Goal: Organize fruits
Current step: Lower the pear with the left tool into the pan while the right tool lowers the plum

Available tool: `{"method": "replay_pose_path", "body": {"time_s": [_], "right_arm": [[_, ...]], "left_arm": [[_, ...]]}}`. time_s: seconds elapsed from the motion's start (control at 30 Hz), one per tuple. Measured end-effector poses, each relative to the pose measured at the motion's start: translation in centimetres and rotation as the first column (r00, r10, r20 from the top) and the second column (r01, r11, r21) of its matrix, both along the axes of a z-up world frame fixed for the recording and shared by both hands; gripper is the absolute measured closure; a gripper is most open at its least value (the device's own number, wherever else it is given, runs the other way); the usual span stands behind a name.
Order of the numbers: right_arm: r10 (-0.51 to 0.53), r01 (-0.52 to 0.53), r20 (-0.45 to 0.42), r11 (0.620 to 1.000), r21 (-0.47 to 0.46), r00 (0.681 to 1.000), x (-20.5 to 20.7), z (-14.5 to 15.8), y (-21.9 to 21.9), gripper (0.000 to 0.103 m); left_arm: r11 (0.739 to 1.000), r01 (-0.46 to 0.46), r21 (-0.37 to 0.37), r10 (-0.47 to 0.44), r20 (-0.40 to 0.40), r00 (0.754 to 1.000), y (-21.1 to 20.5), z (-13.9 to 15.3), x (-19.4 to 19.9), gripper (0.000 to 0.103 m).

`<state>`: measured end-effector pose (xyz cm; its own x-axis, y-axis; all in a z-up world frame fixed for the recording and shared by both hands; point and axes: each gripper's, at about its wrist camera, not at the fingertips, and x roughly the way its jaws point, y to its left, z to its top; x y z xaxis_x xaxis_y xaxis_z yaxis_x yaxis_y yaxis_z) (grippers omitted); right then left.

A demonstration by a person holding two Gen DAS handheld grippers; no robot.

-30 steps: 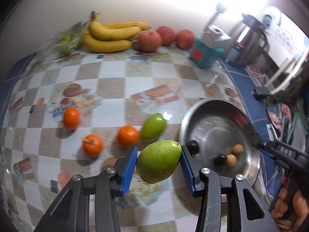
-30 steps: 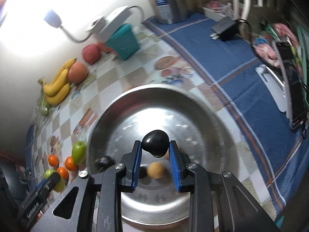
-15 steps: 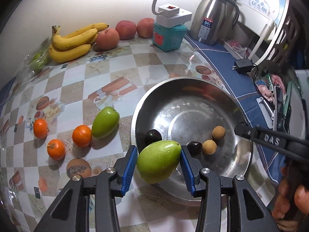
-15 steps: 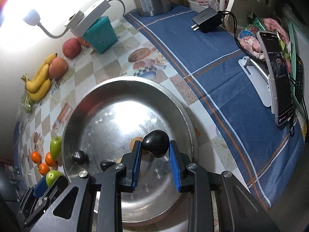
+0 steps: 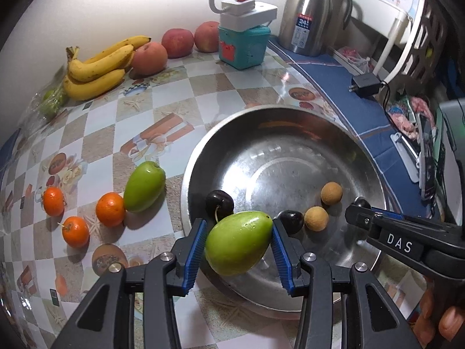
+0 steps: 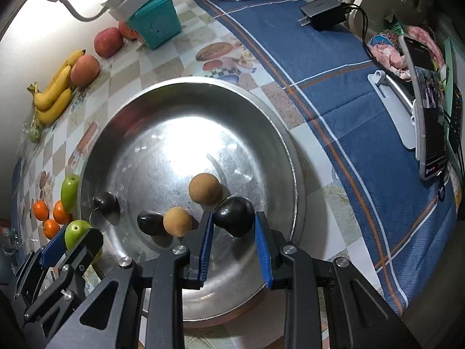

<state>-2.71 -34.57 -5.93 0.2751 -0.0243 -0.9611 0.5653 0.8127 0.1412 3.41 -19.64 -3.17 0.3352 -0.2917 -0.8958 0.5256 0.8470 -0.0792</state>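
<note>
So right now I've got both grippers loaded up over the steel bowl (image 5: 290,133). My left gripper (image 5: 239,244) is clamped on a green fruit (image 5: 237,241), blue pads pressing it on both sides, and it hangs over the near-left rim of the bowl. My right gripper (image 6: 234,226) is squeezed down narrow on a small dark fruit (image 6: 234,215), shiny and nearly black, held just above the bowl's floor on the near-right side.

Inside the bowl: two tan round fruits, one (image 6: 205,188) a bit farther in and another (image 6: 177,221) closer to me, the two close together. A dark fruit (image 6: 150,222) sits touching the nearer tan one on its left, and another dark one with a stem (image 6: 106,203) is over by the left wall.

Outside the bowl on the checkered tablecloth (image 5: 101,133) there's a second green fruit (image 5: 144,186) lying just beside the bowl's left rim, with three small oranges next to it: one (image 5: 110,209) touching it, the others (image 5: 75,231) (image 5: 53,200) a little apart. Back by the wall sit a bunch of bananas (image 5: 96,69) and three reddish apples (image 5: 177,42), next to a teal box (image 5: 242,48) with a white power strip on top. A steel kettle (image 5: 312,19) stands on the blue cloth (image 6: 334,72) behind the bowl.
</note>
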Motion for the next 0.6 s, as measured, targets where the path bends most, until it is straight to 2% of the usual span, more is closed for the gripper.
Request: {"method": "replay_pose_path", "body": {"time_s": [0.27, 0.6], "right_arm": [[0.007, -0.007, -0.014, 1.0, 0.003, 1.0, 0.0, -0.3, 0.1, 0.073], [0.015, -0.014, -0.029, 1.0, 0.008, 0.999, 0.3, -0.7, 0.2, 0.073]], "left_arm": [[0.999, 0.024, 0.038, -0.024, -0.007, 1.0, -0.8, -1.2, -0.2, 0.055], [0.998, 0.034, 0.05, -0.033, -0.011, 0.999, -1.2, -1.8, -0.2, 0.055]]}}
